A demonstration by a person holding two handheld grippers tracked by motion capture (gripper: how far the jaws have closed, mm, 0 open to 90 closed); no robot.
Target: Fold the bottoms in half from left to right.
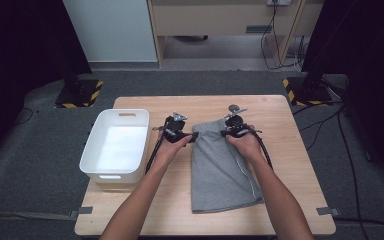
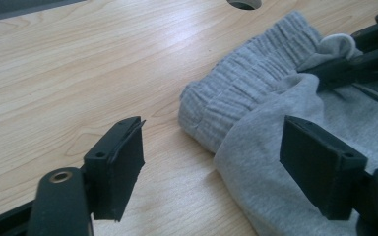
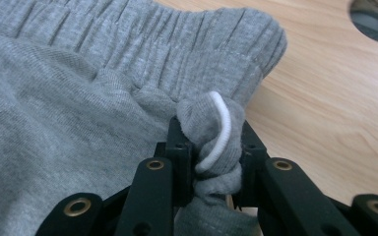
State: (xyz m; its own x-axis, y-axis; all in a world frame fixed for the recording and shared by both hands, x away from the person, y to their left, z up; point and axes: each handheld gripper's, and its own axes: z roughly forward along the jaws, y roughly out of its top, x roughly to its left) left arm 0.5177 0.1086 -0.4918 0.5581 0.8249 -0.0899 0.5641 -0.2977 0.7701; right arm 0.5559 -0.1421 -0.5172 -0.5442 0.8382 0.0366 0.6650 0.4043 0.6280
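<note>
I am pinching a bunched fold of the grey shorts (image 3: 78, 123) and their white drawstring (image 3: 220, 129) near the waistband between the jaws of my right gripper (image 3: 211, 162), while my left gripper (image 2: 211, 167) is standing wide open astride the waistband's other corner on the wooden table (image 1: 280, 135), beside the white bin (image 1: 115, 145).

Light wood counter (image 1: 280, 120), squarish, standing on grey carpet. White bin (image 1: 114, 145) rests on its left part, near the left edge. Folded grey shorts (image 1: 220, 170) lie flat right of centre, waistband toward the far edge, well apart from the bin.
</note>
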